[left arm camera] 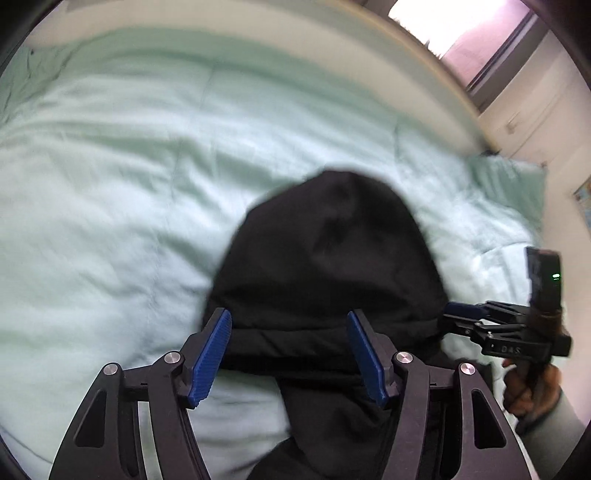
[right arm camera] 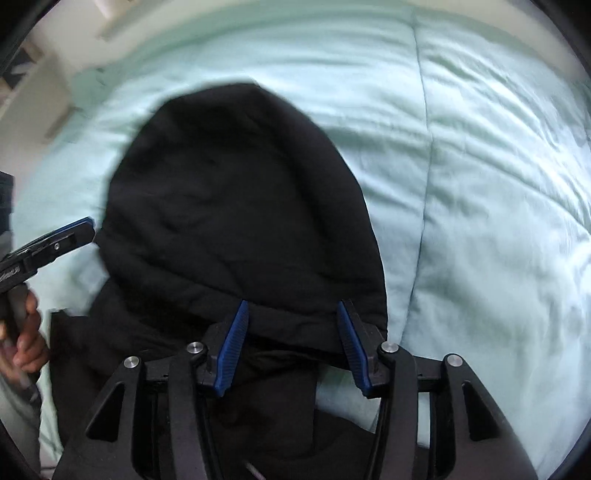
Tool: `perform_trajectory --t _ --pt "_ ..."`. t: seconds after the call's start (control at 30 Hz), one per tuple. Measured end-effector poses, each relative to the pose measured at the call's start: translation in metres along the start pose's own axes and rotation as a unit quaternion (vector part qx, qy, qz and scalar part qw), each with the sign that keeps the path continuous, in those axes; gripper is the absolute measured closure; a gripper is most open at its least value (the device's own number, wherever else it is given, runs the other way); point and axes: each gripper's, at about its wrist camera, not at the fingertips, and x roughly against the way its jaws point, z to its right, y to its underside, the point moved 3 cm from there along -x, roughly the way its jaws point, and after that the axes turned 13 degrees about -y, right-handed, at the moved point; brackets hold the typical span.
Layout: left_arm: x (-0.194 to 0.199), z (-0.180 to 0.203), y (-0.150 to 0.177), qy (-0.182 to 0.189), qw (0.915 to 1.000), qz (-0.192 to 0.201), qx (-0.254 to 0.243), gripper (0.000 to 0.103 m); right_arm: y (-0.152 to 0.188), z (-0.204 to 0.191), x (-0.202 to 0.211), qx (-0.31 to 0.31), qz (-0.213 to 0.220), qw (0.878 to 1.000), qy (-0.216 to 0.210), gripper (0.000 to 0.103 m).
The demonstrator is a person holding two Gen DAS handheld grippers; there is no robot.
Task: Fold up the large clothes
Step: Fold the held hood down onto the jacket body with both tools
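Black hoodie (right arm camera: 236,206) lies hood-up on mint comforter (right arm camera: 480,184).

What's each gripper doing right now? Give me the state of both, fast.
Left gripper: open, jaws spread over the black hooded garment, gripping nothing.
Right gripper: open, jaws spread over the same garment's hood edge, gripping nothing.

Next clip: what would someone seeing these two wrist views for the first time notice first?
The black hooded garment dominates, its rounded hood lying flat on the pale mint-green quilt covering the bed. Next come the blue-padded fingers: the left gripper and the right gripper both stand open over the seam where the hood meets the body. In the left wrist view a bright window shows at top right.
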Motion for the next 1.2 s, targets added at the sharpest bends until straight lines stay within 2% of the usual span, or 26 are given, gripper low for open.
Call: perform_trajectory --t 0.03,0.07,0.13,0.2,0.27,0.33,0.4,0.43,0.47,0.53,0.57,0.63,0.67,0.7,0.73,0.77,0.8,0.87,1.0,1.1,1.2 --pt "0.006 -0.006 -0.006 0.004 1.0 0.007 0.003 0.036 -0.006 0.004 0.008 0.007 0.005 1.0 -0.002 0.047" --pt "0.008 -0.013 -0.014 0.004 0.9999 0.007 0.008 0.034 -0.01 0.01 0.013 0.009 0.009 1.0 0.001 0.038" --pt "-0.004 -0.027 -0.028 -0.016 0.9997 -0.005 0.018 0.032 -0.022 0.028 0.019 0.002 0.02 1.0 0.013 0.025" --pt "-0.023 -0.042 -0.041 -0.029 0.9986 -0.031 0.03 0.032 -0.03 0.043 0.018 -0.002 0.015 1.0 -0.005 0.023" --pt "-0.04 -0.058 -0.043 -0.008 0.9971 -0.065 0.039 0.032 -0.041 0.062 0.006 -0.012 -0.005 0.999 -0.033 0.023" --pt "-0.053 -0.063 -0.043 0.044 0.9934 -0.098 0.041 0.032 -0.051 0.07 -0.008 -0.018 -0.017 0.997 -0.073 0.023" --pt "-0.07 -0.063 -0.042 0.106 0.9853 -0.126 0.045 0.032 -0.064 0.078 -0.021 -0.024 -0.027 0.992 -0.12 0.023" --pt "-0.079 -0.062 -0.042 0.124 0.9819 -0.134 0.049 0.032 -0.068 0.078 -0.027 -0.025 -0.03 0.99 -0.139 0.026" --pt "-0.088 -0.061 -0.042 0.145 0.9779 -0.141 0.054 0.032 -0.074 0.079 -0.035 -0.027 -0.034 0.985 -0.167 0.035" --pt "-0.098 -0.06 -0.042 0.176 0.971 -0.148 0.067 0.032 -0.079 0.074 -0.049 -0.018 -0.048 0.982 -0.182 0.039" --pt "-0.103 -0.058 -0.043 0.187 0.9685 -0.148 0.072 0.032 -0.077 0.069 -0.059 -0.012 -0.055 0.982 -0.182 0.041" --pt "-0.108 -0.057 -0.042 0.181 0.9683 -0.149 0.088 0.032 -0.078 0.065 -0.055 -0.007 -0.059 0.981 -0.187 0.045" --pt "-0.108 -0.057 -0.041 0.179 0.9685 -0.147 0.092 0.033 -0.083 0.058 -0.053 -0.003 -0.058 0.981 -0.185 0.052" --pt "-0.105 -0.054 -0.041 0.174 0.9708 -0.139 0.09 0.033 -0.085 0.054 -0.049 0.008 -0.055 0.982 -0.18 0.057" --pt "-0.1 -0.049 -0.039 0.162 0.9754 -0.125 0.08 0.036 -0.083 0.044 -0.042 0.028 -0.051 0.984 -0.17 0.07" --pt "-0.094 -0.039 -0.04 0.15 0.9808 -0.109 0.06 0.063 -0.08 0.037 -0.034 0.046 -0.045 0.985 -0.157 0.081" --pt "-0.085 -0.033 -0.039 0.139 0.9849 -0.096 0.038 0.077 -0.08 0.033 -0.031 0.058 -0.041 0.987 -0.147 0.084" --pt "-0.053 -0.02 -0.033 0.119 0.9912 -0.057 0.003 0.082 -0.072 0.015 -0.006 0.091 -0.023 0.988 -0.123 0.086" --pt "0.029 0.004 -0.015 0.091 0.994 0.018 -0.058 0.084 -0.03 -0.032 0.061 0.15 0.034 0.984 -0.086 0.086" --pt "0.107 0.03 0.019 0.061 0.9881 0.074 -0.12 0.084 0.01 -0.069 0.109 0.198 0.062 0.977 -0.044 0.087" --pt "0.167 0.047 0.057 0.033 0.9807 0.105 -0.162 0.084 0.051 -0.103 0.143 0.231 0.078 0.97 -0.006 0.087"
